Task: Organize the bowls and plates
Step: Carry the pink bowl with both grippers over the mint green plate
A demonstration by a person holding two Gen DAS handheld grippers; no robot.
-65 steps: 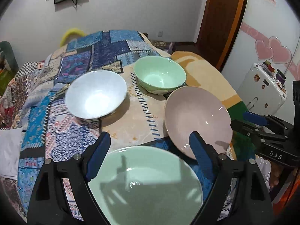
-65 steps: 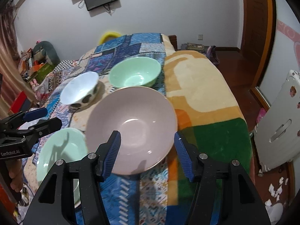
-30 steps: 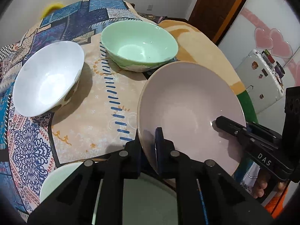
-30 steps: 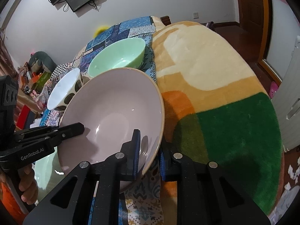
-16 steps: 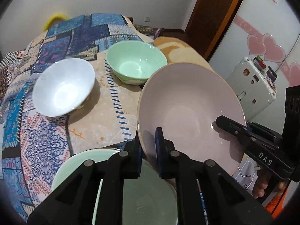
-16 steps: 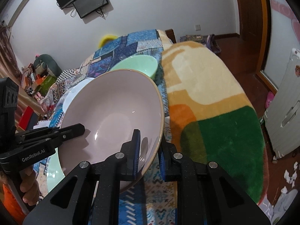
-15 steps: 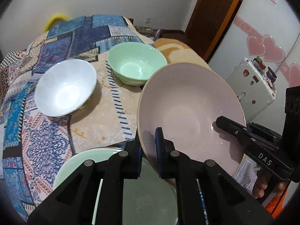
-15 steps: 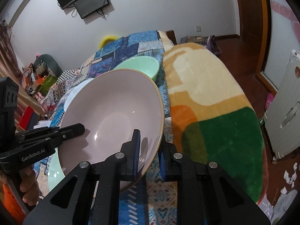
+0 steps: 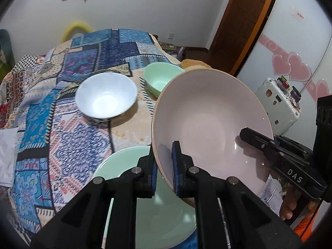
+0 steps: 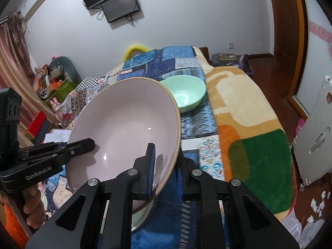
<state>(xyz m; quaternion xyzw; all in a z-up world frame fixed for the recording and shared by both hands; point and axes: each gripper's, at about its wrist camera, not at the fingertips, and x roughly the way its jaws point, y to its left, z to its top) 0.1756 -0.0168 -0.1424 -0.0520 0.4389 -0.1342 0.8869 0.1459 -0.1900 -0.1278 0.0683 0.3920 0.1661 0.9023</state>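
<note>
The big, round, shiny pink bowl (image 9: 209,124) hangs tilted in the air, pinched tight on opposite edges by the left gripper (image 9: 165,166) and right gripper (image 10: 164,166), right above the flat pale green plate (image 9: 145,197).

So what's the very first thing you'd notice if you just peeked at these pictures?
The big pink bowl fills the middle of both views, tilted and lifted clear of the bed, with the left gripper and the right gripper each shut on opposite sides of its rim. Under it sits a pale green plate. Farther back on the patchwork quilt stand a white bowl and a green bowl.
</note>
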